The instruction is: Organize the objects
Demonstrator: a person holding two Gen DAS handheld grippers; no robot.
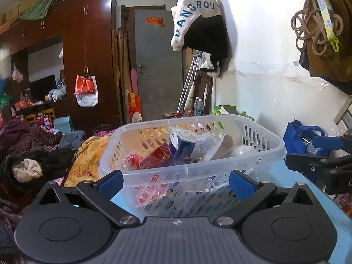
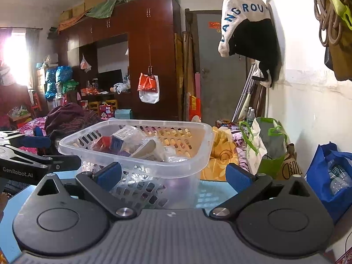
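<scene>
A clear plastic basket (image 1: 154, 177) with slotted walls stands on a light blue table (image 1: 283, 171). Inside lie a red box (image 1: 155, 157), a blue and white box (image 1: 183, 145) and clear plastic wrapping (image 1: 206, 143). My left gripper (image 1: 176, 181) is open just in front of the basket's near wall, with nothing between its blue pads. In the right wrist view the same basket (image 2: 154, 167) sits ahead and slightly left. My right gripper (image 2: 173, 176) is open and empty near the basket's right corner. Each gripper shows at the edge of the other's view.
A blue bag with water bottles (image 2: 330, 176) and a white and green bag (image 2: 264, 145) stand by the wall on the right. A bed with a yellow cloth (image 1: 88, 160) and piled clothes (image 1: 33, 154) lies behind and left. A wardrobe and a grey door stand at the back.
</scene>
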